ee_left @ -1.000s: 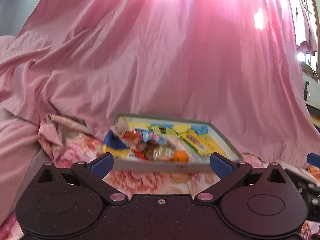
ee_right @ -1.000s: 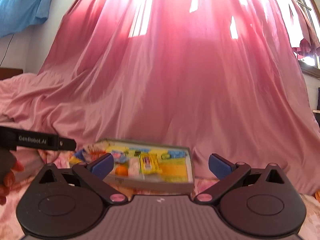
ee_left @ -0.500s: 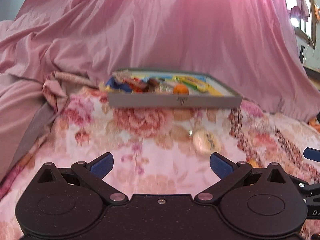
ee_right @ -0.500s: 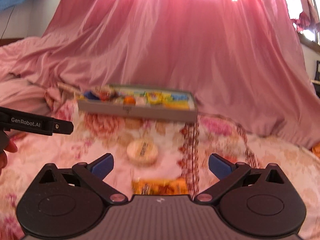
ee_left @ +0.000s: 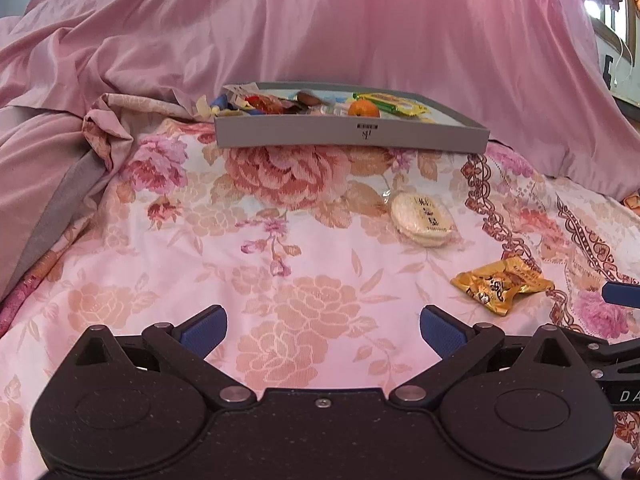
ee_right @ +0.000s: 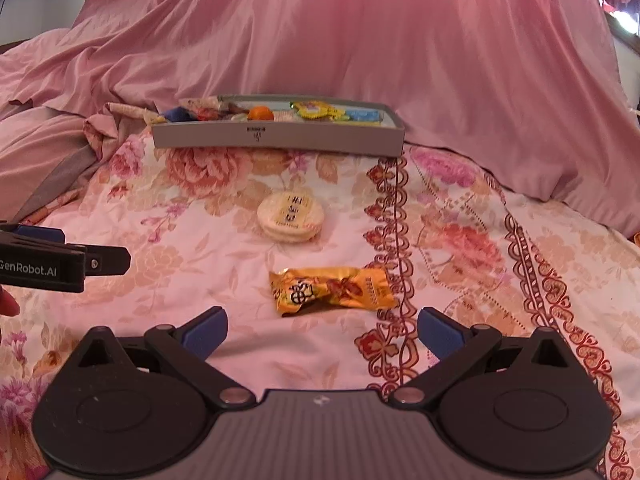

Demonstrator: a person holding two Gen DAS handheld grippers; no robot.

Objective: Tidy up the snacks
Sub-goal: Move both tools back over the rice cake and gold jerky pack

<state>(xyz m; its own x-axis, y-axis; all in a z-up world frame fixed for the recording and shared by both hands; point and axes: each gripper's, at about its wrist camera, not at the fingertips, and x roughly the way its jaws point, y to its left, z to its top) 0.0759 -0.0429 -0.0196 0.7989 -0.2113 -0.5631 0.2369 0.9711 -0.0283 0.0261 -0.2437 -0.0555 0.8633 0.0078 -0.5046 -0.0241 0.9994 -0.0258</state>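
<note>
You are holding your right gripper (ee_right: 322,330) with fingers spread wide and empty just short of the gold wrapped snack (ee_right: 332,290) lying mid-bed before the grey tray (ee_right: 276,138), a light, crinkly, slippery packet probably best pinched across its puffed middle.

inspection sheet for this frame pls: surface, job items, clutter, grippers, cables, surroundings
Surface: floral pink bedspread, rumpled at the far left.
Job's things: shallow grey rectangular tray at the far side, holding mixed wrapped snacks and a small orange fruit; round white wrapped rice cracker and gold foil snack packet loose on the bedspread, apart from each other.
Clutter: nothing seen.
Grippers: right gripper open, empty, just short of the gold packet; left gripper open, empty, over bare cloth.
Cables: nothing seen.
Surroundings: pink satin sheet draped behind the tray; bright window at upper right.
</note>
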